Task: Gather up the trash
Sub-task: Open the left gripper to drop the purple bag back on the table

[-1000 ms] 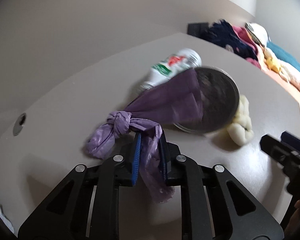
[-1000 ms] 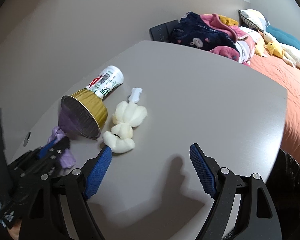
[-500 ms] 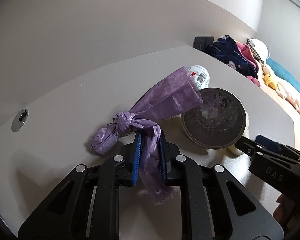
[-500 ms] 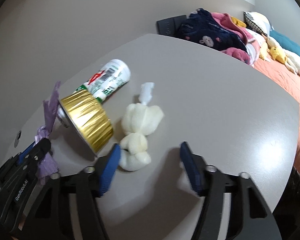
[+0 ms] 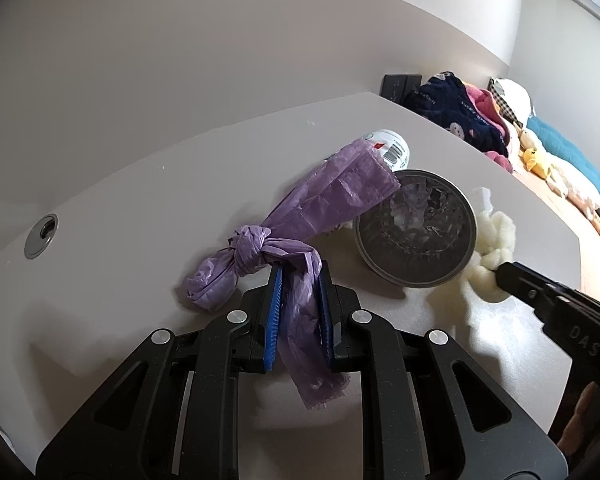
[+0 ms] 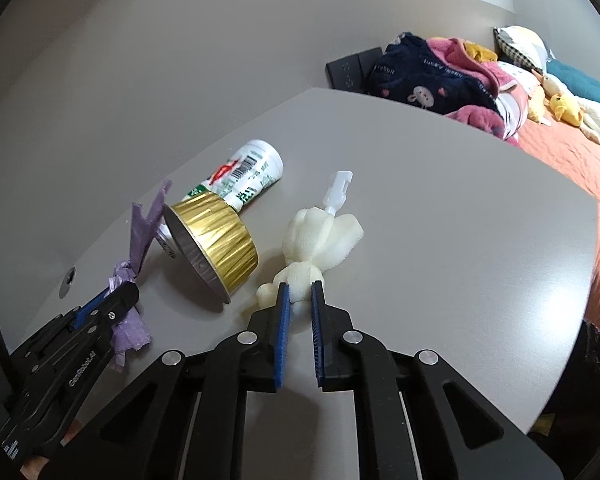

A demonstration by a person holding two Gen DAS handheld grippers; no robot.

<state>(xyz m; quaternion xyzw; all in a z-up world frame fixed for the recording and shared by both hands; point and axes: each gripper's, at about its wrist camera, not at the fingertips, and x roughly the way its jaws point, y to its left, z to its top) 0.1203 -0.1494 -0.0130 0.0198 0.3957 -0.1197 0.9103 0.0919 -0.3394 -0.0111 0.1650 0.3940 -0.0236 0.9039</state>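
My left gripper (image 5: 298, 276) is shut on a knotted purple plastic bag (image 5: 300, 220), holding its tail just below the knot; the bag also shows in the right wrist view (image 6: 134, 264). A gold foil cup (image 6: 216, 240) lies on its side beside it, its open mouth toward the left camera (image 5: 414, 228). A white drink bottle (image 6: 244, 176) lies behind the cup. My right gripper (image 6: 300, 294) is shut on the near end of a cream foam wad (image 6: 320, 240) with a white plastic clip (image 6: 338, 190).
All lie on a grey table (image 6: 460, 220) against a grey wall. A cable hole (image 5: 41, 231) is at the table's left. Beyond the far edge are piled clothes (image 6: 440, 76), a black box (image 6: 350, 68) and an orange bed with plush toys (image 6: 568, 108).
My right gripper moved forward and left and closed from wide open onto the foam wad. My left gripper lifted the purple bag's free end off the cup.
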